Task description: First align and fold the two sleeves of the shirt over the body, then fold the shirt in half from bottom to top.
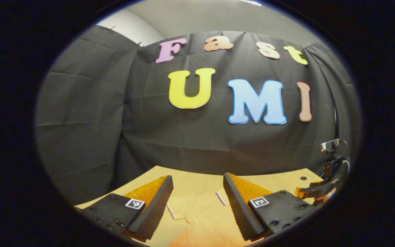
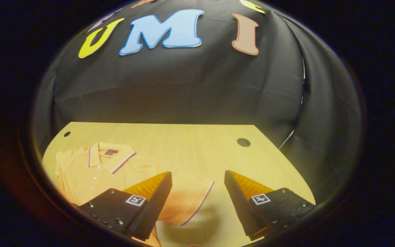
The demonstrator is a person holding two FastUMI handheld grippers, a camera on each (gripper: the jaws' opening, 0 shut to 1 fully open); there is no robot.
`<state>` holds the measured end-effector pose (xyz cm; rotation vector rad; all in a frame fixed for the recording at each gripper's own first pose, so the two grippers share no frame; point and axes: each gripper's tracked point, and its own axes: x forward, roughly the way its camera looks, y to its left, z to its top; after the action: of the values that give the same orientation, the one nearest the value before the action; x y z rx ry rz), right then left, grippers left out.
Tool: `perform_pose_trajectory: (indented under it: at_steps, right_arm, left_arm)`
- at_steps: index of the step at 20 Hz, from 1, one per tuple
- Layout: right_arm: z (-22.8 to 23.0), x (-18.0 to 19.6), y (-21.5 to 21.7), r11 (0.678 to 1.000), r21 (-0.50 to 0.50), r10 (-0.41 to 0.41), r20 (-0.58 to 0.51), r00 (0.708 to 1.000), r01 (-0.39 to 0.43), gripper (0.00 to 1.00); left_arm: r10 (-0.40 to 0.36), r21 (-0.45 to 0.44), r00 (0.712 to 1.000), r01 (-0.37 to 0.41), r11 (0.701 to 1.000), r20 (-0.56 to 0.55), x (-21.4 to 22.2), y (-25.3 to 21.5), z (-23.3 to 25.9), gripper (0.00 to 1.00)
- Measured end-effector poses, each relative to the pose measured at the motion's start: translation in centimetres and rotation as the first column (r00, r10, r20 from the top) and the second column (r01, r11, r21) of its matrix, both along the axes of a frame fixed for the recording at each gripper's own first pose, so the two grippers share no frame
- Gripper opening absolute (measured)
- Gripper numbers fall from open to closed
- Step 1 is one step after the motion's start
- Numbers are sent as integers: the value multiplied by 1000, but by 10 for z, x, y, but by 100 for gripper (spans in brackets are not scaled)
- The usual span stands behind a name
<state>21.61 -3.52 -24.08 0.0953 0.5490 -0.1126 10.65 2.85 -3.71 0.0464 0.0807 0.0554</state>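
Observation:
An orange polo shirt (image 2: 91, 171) with a striped collar lies flat on the wooden table (image 2: 183, 140), buttons up. In the right gripper view one short sleeve (image 2: 190, 199) with a striped cuff spreads out toward the right. My right gripper (image 2: 197, 176) hovers open just above that sleeve, which lies in the gap between the fingers. In the left gripper view my left gripper (image 1: 197, 180) is open over the shirt's fabric (image 1: 201, 219), with thin trim lines visible between its fingers. The right gripper (image 1: 317, 188) also appears at the far right of the left gripper view.
The table's far edge meets the black cloth wall. Round cable holes (image 2: 243, 142) (image 2: 67, 133) sit near the table's far corners. A small camera on a stand (image 1: 329, 145) rises at the right of the left gripper view.

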Motion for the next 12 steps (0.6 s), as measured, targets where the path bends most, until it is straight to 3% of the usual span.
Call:
perform_pose_trajectory:
  at_steps: [12]
  right_arm:
    - [-74,15,-3,996,78,-36,-175,984,51,95]
  left_arm:
    - [1,10,1000,-1,1000,0,-7,-6,6,95]
